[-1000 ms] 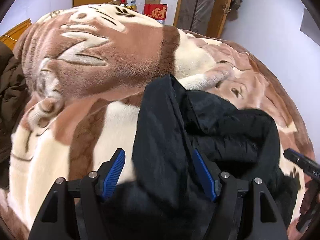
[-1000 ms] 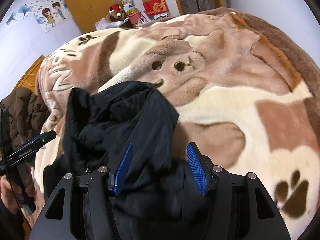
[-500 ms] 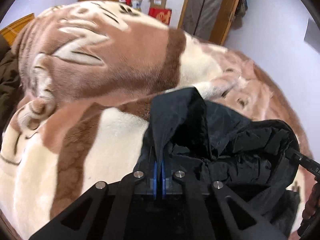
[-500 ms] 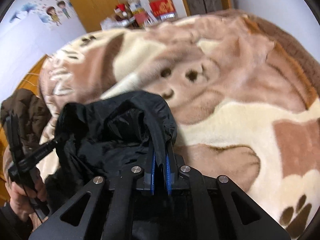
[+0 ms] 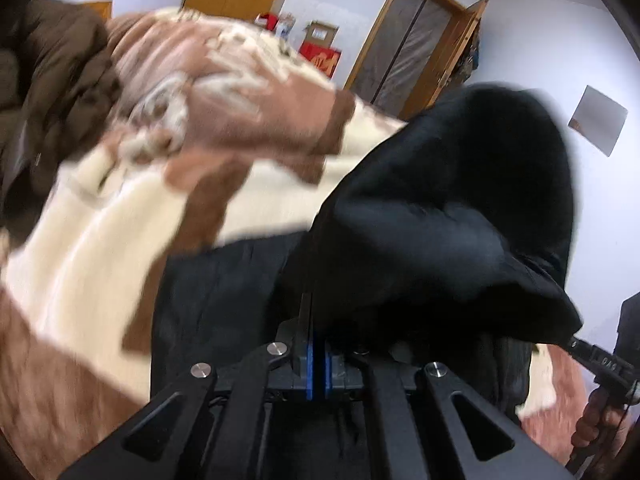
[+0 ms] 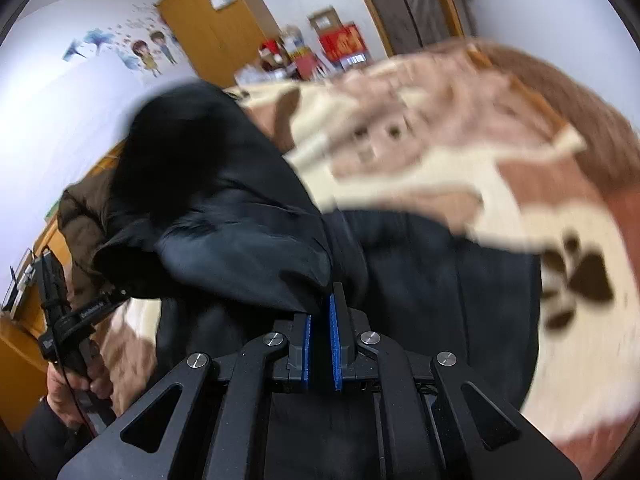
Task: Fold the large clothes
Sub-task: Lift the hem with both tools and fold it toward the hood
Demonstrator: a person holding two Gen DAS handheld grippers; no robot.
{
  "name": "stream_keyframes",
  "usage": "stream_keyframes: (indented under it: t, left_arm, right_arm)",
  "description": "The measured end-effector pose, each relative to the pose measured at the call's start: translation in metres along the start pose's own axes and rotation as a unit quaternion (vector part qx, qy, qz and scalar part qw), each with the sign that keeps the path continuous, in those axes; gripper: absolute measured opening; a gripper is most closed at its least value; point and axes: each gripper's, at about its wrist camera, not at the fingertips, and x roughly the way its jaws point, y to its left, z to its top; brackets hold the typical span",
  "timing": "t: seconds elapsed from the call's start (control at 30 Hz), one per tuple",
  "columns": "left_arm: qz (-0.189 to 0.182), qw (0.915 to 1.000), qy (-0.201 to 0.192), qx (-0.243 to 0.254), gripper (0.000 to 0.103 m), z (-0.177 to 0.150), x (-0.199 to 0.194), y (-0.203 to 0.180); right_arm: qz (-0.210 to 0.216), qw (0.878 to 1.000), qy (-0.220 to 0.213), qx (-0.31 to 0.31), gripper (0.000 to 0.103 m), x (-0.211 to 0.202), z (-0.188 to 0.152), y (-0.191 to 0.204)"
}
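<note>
A large black jacket [image 5: 448, 208] lies on a bed covered by a brown and cream plush blanket [image 5: 104, 240]. In the left wrist view my left gripper [image 5: 318, 344] is shut on a fold of the black jacket, which is lifted and bulges up to the right. In the right wrist view my right gripper [image 6: 320, 320] is shut on another fold of the same jacket [image 6: 224, 216], lifted to the left. More of the jacket hangs flat below both grippers. Both pictures are blurred by motion.
A brown padded coat [image 5: 44, 92] lies at the bed's left side, seen again [image 6: 80, 232] behind the black jacket. A hand [image 6: 72, 384] grips the other tool's handle. Wooden doors, boxes [image 5: 320, 46] and a wardrobe [image 6: 216, 24] stand by the far wall.
Both grippers shut on folds of the black jacket, then lifted and carried it across the bed. The jacket has risen off the blanket and the brown coat has come closer.
</note>
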Motion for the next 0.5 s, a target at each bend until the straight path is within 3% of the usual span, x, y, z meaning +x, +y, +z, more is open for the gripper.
stream_keyframes:
  t: [0.23, 0.37, 0.5]
  left_arm:
    - [0.028, 0.9976, 0.064, 0.001, 0.010, -0.056, -0.005, 0.011]
    - [0.039, 0.9956, 0.085, 0.007, 0.010, -0.078, -0.026, 0.020]
    - [0.045, 0.9969, 0.063, 0.016, 0.010, -0.079, -0.055, 0.016]
  right_arm:
    - [-0.025, 0.997, 0.066, 0.033, 0.008, 0.005, -0.053, -0.025]
    - [-0.027, 0.997, 0.054, 0.042, 0.015, -0.012, -0.056, -0.026]
    - [-0.010, 0.999, 0.030, 0.011, 0.016, -0.019, -0.040, 0.001]
